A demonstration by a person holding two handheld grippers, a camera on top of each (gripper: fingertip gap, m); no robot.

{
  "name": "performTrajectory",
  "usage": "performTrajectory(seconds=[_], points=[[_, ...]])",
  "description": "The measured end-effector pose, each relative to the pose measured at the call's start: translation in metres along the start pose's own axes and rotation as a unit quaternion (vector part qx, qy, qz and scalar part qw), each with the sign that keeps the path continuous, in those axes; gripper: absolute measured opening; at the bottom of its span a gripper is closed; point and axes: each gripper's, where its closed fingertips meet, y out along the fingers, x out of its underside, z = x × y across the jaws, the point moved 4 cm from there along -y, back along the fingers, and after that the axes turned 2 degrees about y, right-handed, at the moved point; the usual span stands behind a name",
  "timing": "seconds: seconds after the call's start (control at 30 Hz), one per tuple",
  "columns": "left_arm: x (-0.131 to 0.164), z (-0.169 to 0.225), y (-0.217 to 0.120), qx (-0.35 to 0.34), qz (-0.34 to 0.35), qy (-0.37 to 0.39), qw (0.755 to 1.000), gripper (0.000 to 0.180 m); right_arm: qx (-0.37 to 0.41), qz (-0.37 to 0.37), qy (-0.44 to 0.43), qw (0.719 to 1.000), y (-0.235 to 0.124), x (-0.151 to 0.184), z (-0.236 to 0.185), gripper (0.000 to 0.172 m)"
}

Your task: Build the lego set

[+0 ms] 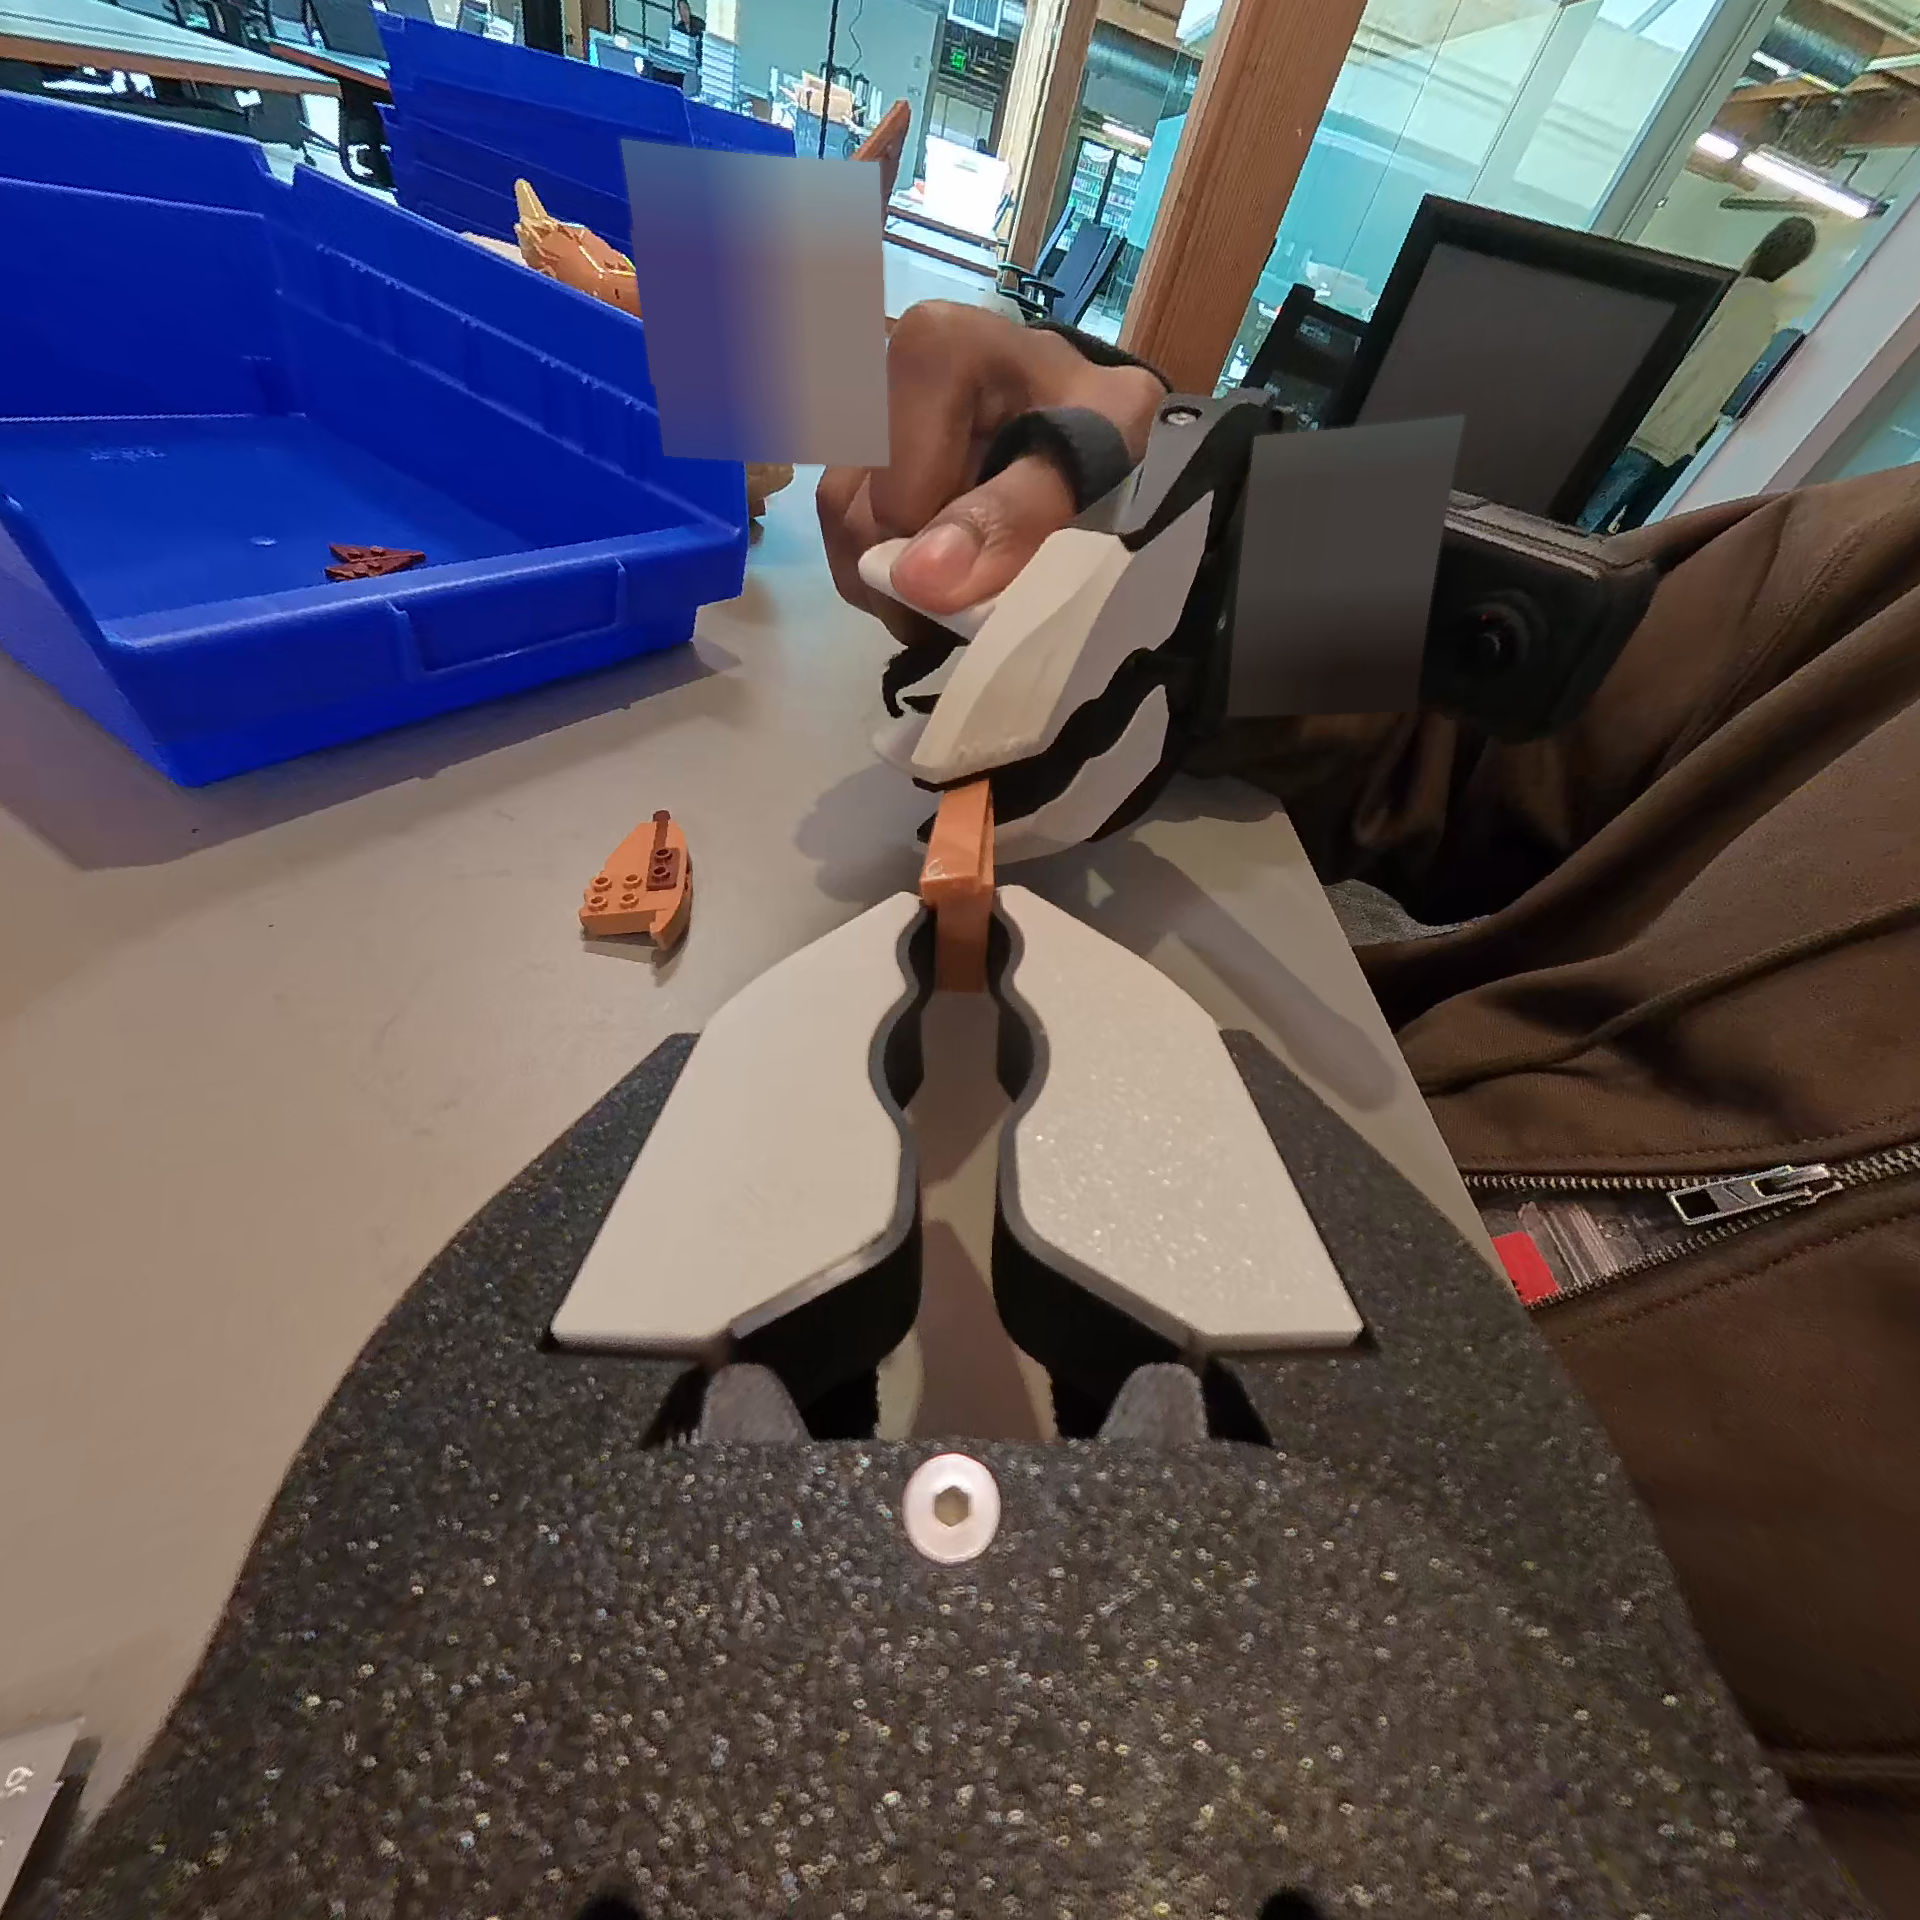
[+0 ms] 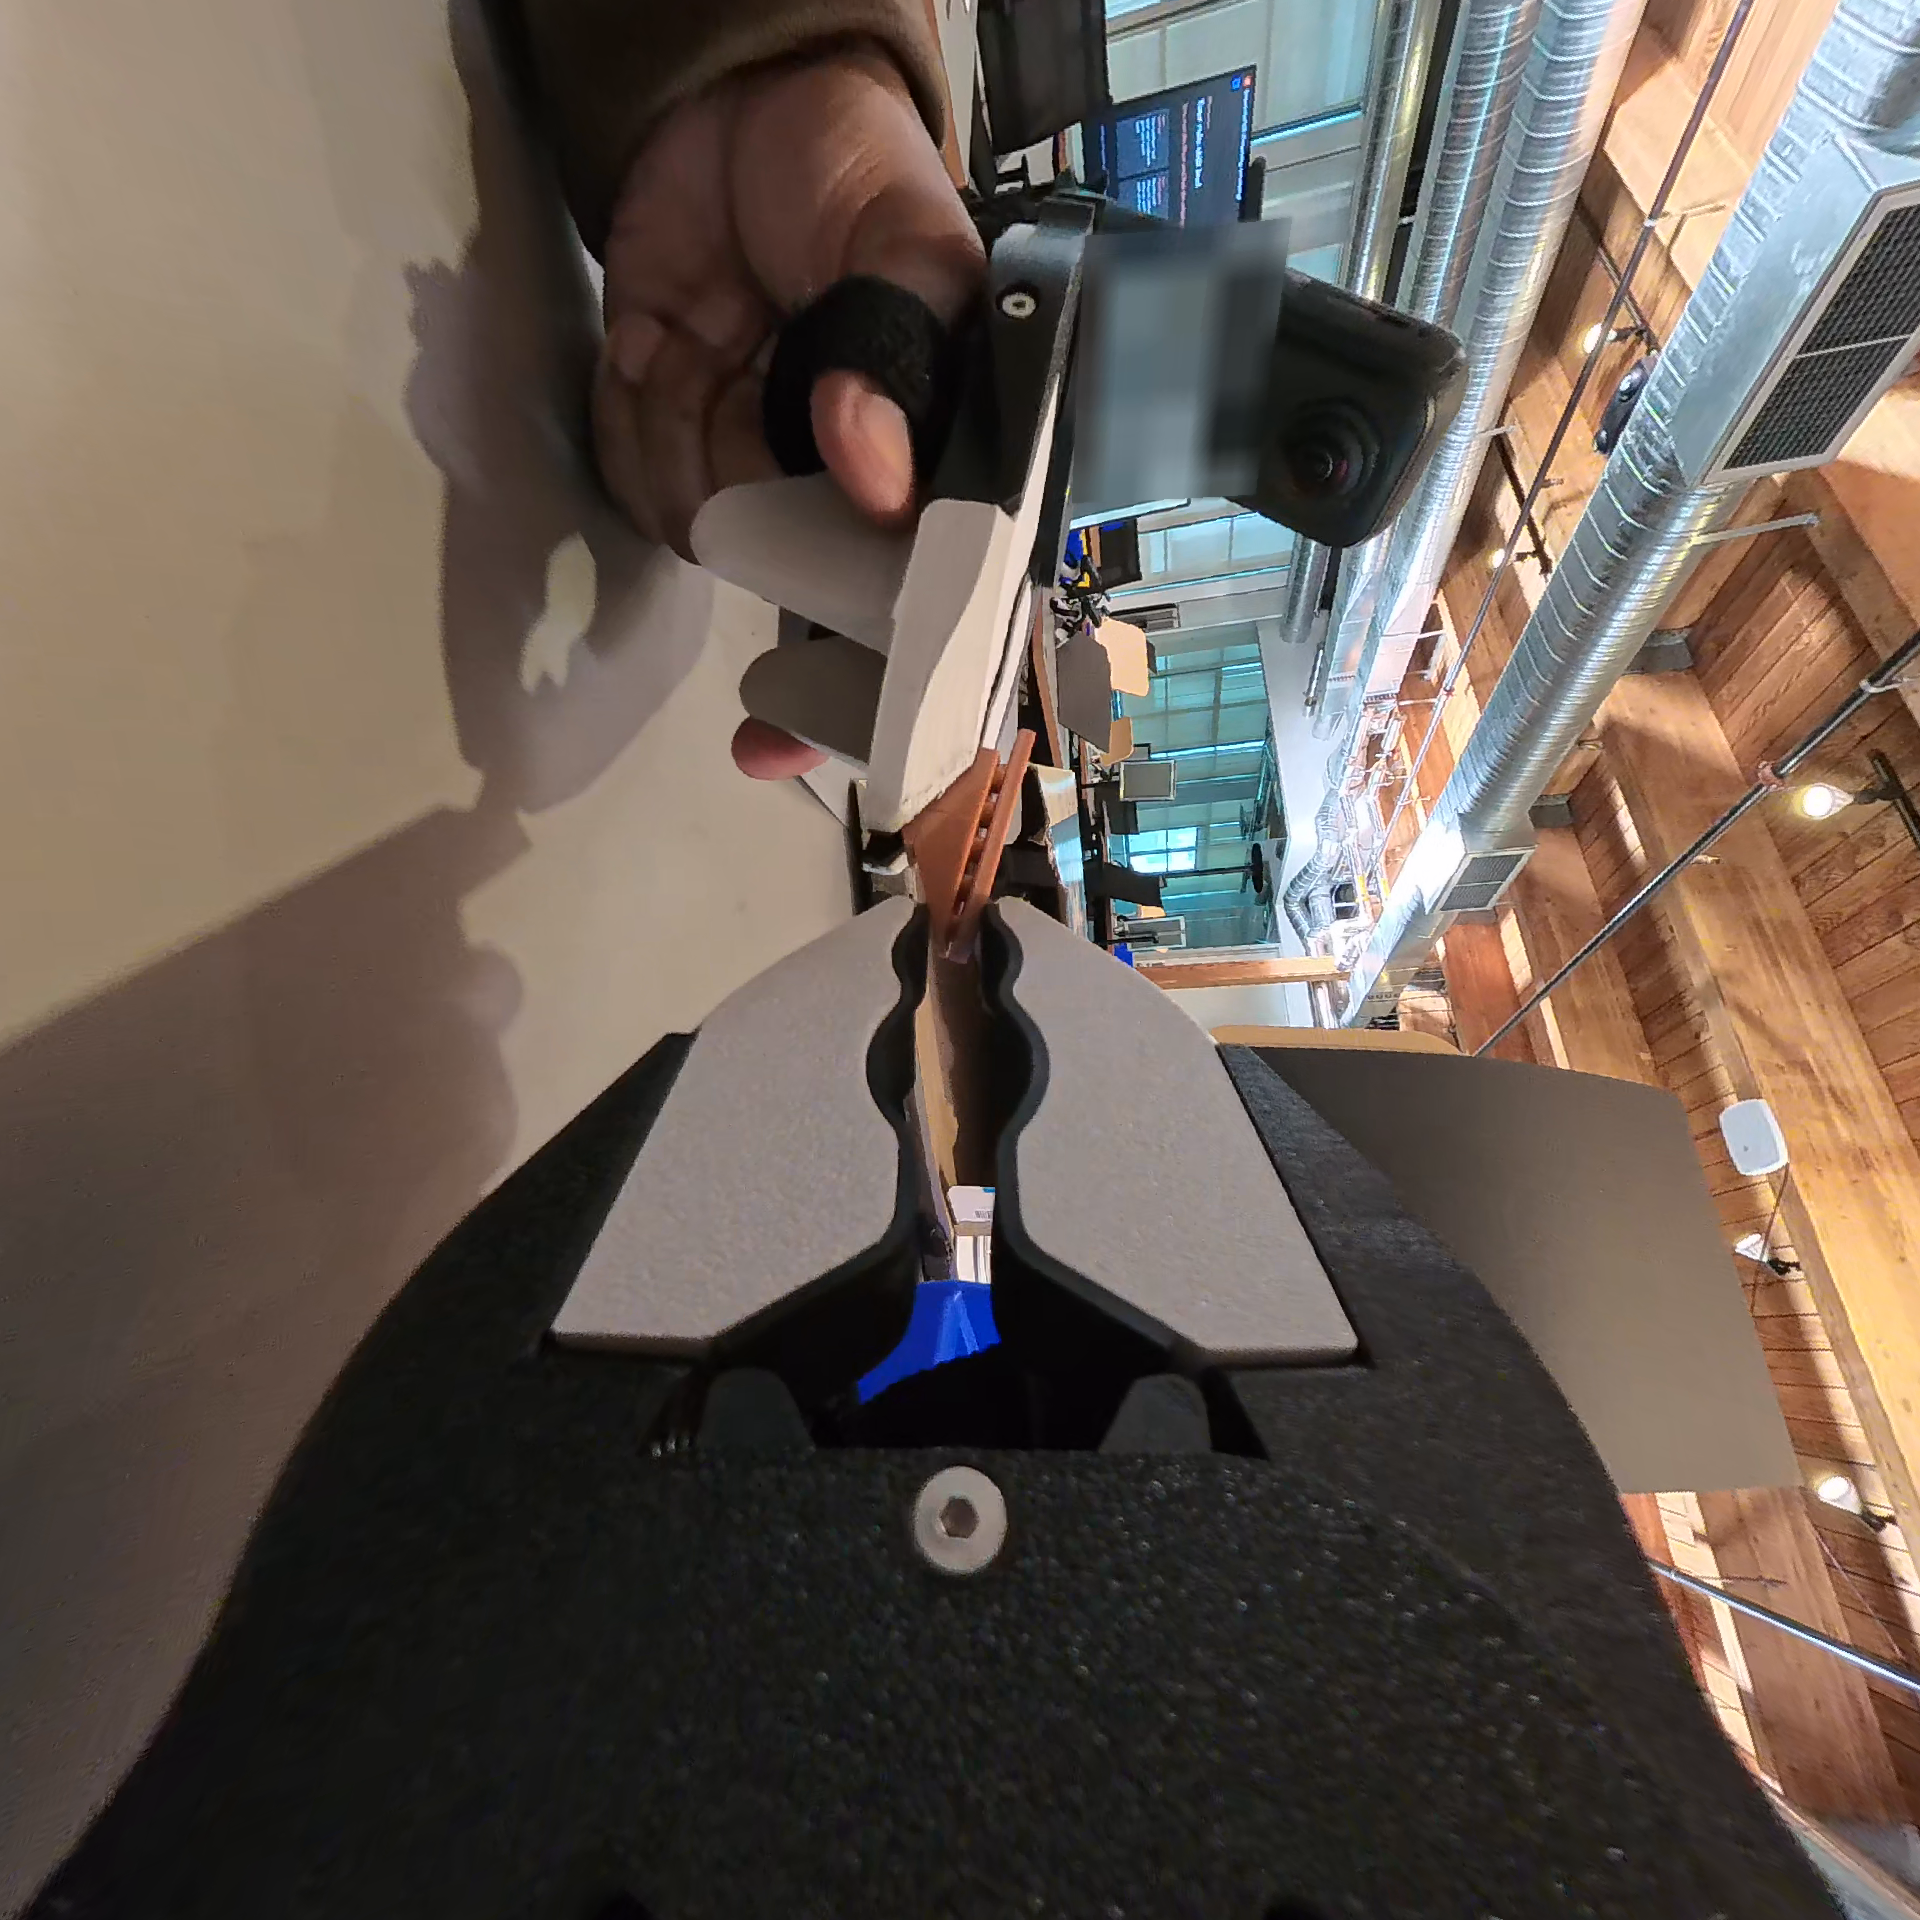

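A flat orange brick piece (image 1: 961, 862) hangs above the grey table (image 1: 312, 1039), gripped at both ends. My left gripper (image 1: 958, 914) is shut on its near end, both pads pressing its faces. My right gripper (image 1: 961, 784), held by a hand, comes in from the far side, shut on the other end. In the right wrist view, rolled on its side, the orange piece (image 2: 977, 842) looks like two thin plates with studs between them. My right gripper (image 2: 956, 925) pinches its near end; the left gripper (image 2: 925, 821) clamps the far end.
A small orange boat-shaped brick build (image 1: 636, 883) lies on the table to the left. A blue bin (image 1: 312, 665) at the far left holds dark brown pieces (image 1: 372, 561). Another orange build (image 1: 571, 244) and a second blue bin (image 1: 499, 114) stand behind. A brown jacket (image 1: 1714, 935) fills the right. Only a small space, under 4 cm, lies between the two pairs of fingers.
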Motion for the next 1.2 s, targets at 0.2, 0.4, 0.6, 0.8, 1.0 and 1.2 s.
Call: performTrajectory(seconds=[0.2,0.4,0.6,0.8,1.0,1.2], points=[[0.0007,-0.0006,0.0011,-0.005,-0.004,0.0,1.0,0.009,-0.003,-0.007,0.001,1.0,0.0002,0.0018,-0.0003,0.009],[-0.0006,-0.0016,0.0016,-0.013,0.003,0.001,1.0,0.009,-0.002,-0.007,0.009,1.0,0.0004,0.0031,0.0013,0.008],[-0.0018,-0.0013,0.0014,-0.016,0.007,0.005,1.0,0.008,0.005,-0.006,0.004,1.0,0.0006,0.0035,0.0024,0.009],[-0.0025,-0.0013,0.0013,-0.021,0.007,0.015,1.0,0.008,0.01,-0.007,-0.003,1.0,0.0006,0.0038,0.0029,0.009],[-0.0046,-0.0012,0.001,-0.035,0.008,0.035,0.999,0.008,0.019,-0.012,-0.014,1.0,0.0006,0.0042,0.0045,0.009],[-0.0055,-0.0026,0.0008,-0.047,0.009,0.04,0.998,0.008,0.031,-0.028,-0.044,0.998,0.0018,0.0051,0.0048,0.008]])
